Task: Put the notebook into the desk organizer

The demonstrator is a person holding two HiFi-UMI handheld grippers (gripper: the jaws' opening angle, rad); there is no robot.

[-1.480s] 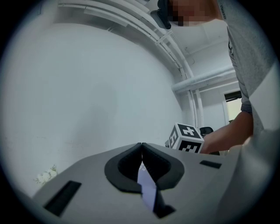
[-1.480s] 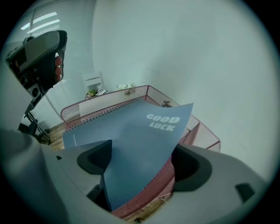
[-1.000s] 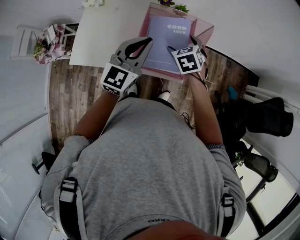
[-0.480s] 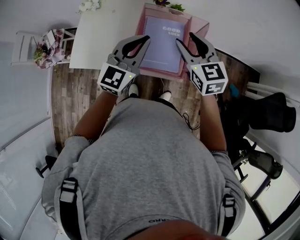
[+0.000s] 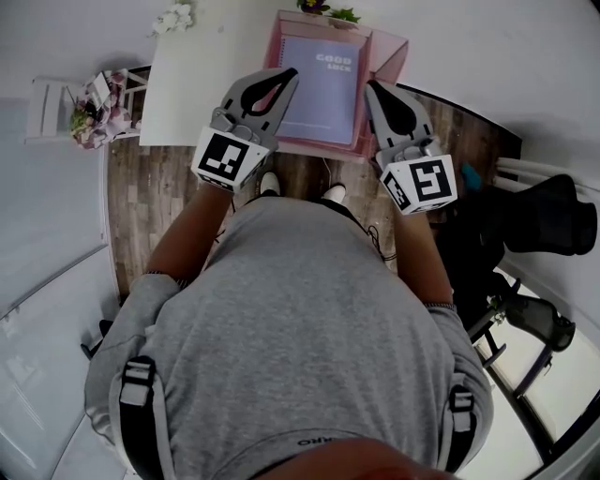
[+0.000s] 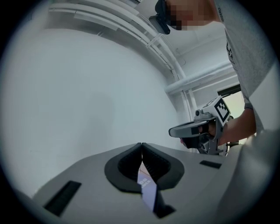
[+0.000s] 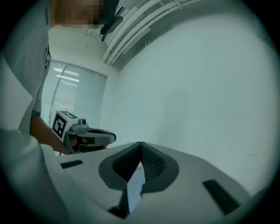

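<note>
A lavender spiral notebook (image 5: 323, 89) rests inside the pink desk organizer (image 5: 386, 56) on the white table (image 5: 192, 89). Neither gripper touches it. My left gripper (image 5: 289, 72) is shut and empty, its tip over the notebook's left edge. My right gripper (image 5: 372, 86) is shut and empty too, held just right of the notebook. In the left gripper view the shut jaws of the left gripper (image 6: 141, 144) point up at a white wall, and the right gripper (image 6: 199, 129) shows beside them. The right gripper view shows the right gripper (image 7: 141, 143) shut and the left gripper (image 7: 87, 136) alongside.
A small white rack with flowers (image 5: 89, 108) stands left of the table. Potted plants (image 5: 328, 11) sit at the table's far edge. Black gear (image 5: 548, 216) fills the right side. Wooden floor (image 5: 150, 197) runs under me.
My right gripper was over the notebook with its jaws wide. It has drawn back to the right and shut empty. The left gripper has hardly moved.
</note>
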